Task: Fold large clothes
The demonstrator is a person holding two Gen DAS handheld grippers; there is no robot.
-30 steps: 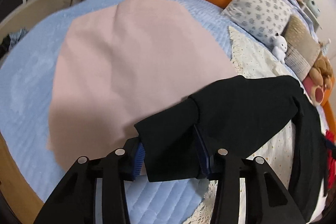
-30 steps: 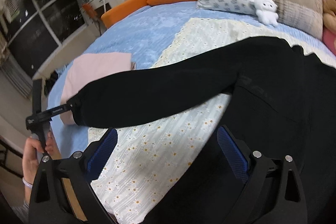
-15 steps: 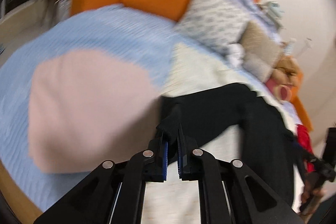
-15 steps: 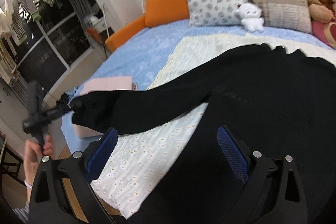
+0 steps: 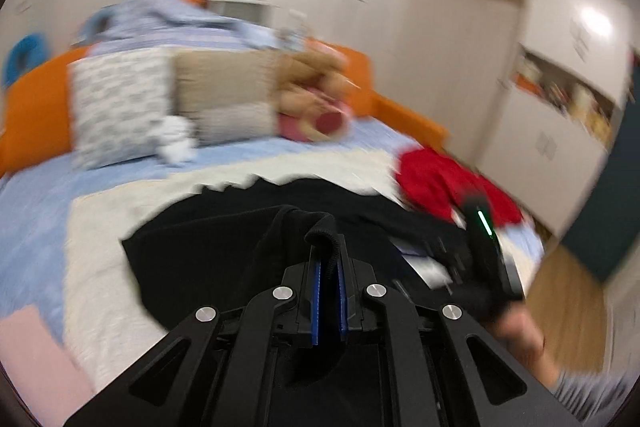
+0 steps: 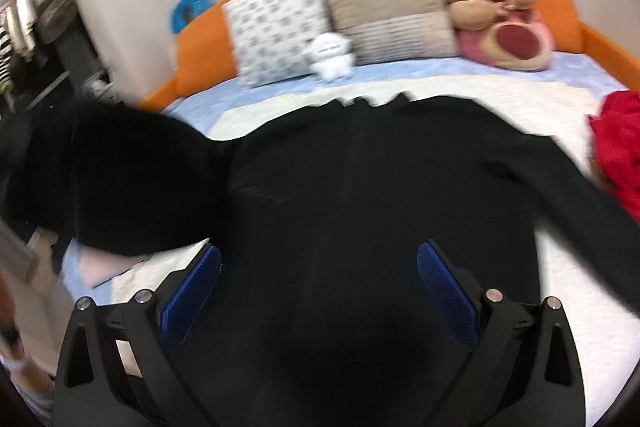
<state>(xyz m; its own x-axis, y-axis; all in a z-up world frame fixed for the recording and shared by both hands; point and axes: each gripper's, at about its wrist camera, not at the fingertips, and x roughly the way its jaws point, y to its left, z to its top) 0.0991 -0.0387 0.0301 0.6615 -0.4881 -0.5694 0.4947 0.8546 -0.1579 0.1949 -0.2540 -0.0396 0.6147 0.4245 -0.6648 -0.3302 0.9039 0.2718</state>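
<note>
My right claw (image 6: 318, 291) hangs wide open over the black sweater (image 6: 360, 187) spread on the cream blanket (image 6: 580, 327) — nothing between its blue pads (image 6: 446, 293); one sleeve (image 6: 112, 179) is lifted at the left, red cloth (image 6: 618, 151) beside the other

No legible text, label, brand, number or sign is found in either wrist view. Both views are blurred by motion. The patterned pillow (image 6: 276, 31) carries a repeated print only; no characters can be made out on it. The white cupboard doors (image 5: 568, 131) bear no readable marking.
</note>
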